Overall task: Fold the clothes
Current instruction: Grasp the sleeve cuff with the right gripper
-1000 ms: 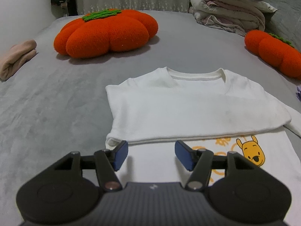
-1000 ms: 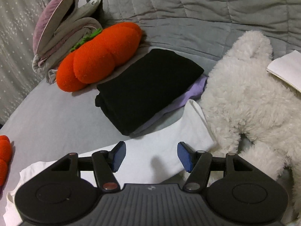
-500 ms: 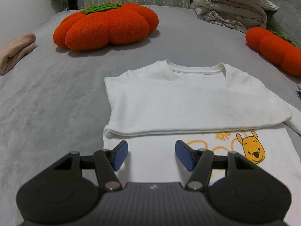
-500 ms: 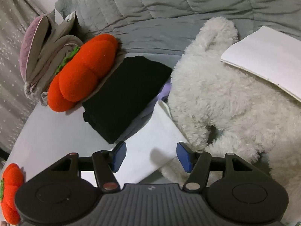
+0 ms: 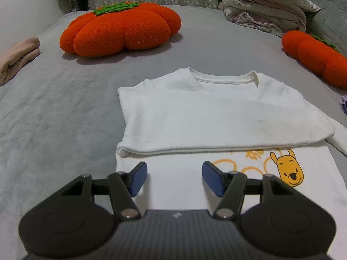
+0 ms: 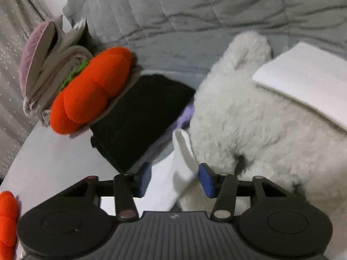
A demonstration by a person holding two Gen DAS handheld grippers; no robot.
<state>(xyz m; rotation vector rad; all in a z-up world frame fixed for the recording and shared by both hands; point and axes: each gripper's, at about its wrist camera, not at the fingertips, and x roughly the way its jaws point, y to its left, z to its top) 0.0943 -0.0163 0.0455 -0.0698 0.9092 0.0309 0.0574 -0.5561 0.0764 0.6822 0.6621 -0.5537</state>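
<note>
Both tools look alike. The left gripper (image 5: 174, 178), at the bottom of its frame, has a matte black body with a ribbed centre panel bearing a small pale logo, two round black discs at the sides, angular black linkage arms with silver pivot screws, and blue pads (image 5: 137, 178). The right gripper (image 6: 174, 179) shows the same black frame, silver screws and blue fingertips (image 6: 206, 181).
</note>
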